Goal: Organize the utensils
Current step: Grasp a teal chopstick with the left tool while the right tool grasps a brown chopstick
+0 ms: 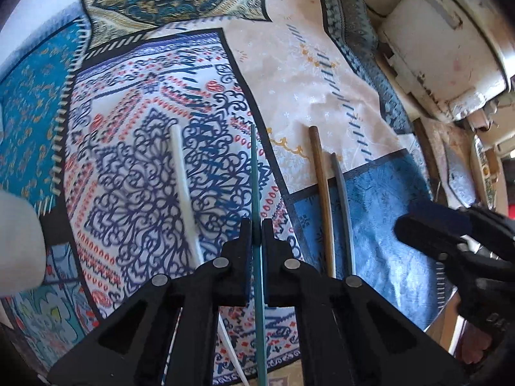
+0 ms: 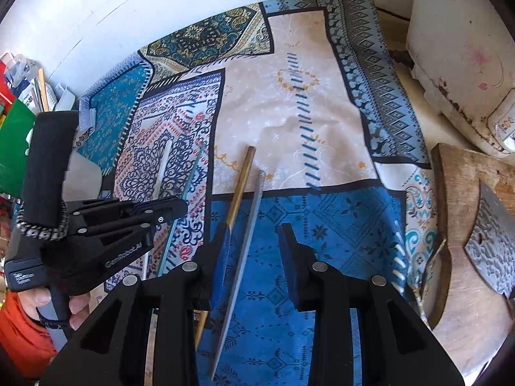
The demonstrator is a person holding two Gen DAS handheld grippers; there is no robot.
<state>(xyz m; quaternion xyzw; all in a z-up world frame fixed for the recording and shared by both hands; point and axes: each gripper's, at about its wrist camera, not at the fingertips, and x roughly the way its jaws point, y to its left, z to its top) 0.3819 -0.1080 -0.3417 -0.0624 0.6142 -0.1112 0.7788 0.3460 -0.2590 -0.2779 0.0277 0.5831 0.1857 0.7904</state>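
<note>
Step in hand, by my reading: laying stick-like utensils, likely chopsticks, side by side on the patchwork cloth (image 2: 322,122).

Left gripper (image 1: 256,225): jaws closed narrow on the teal stick (image 1: 255,167), which runs forward between the fingers over the blue-and-red lace patch. Whether it rests on the cloth or is lifted clear, cannot tell.

Right gripper (image 2: 254,228): jaws wide apart, holding nothing, hovering over the blue patch. The grey stick (image 2: 248,241) lies between its fingers; the brown stick (image 2: 239,186) sits by the left finger.

Count: four sticks. One white stick (image 1: 182,173), one teal, one brown, one grey. Brown and grey lie close together, near parallel; white lies just left of teal.

Off the cloth: wooden cutting board (image 2: 457,212) with a cleaver (image 2: 492,244) on it.

Next move likely calls for setting teal parallel to its neighbours, then easing the jaws open.
</note>
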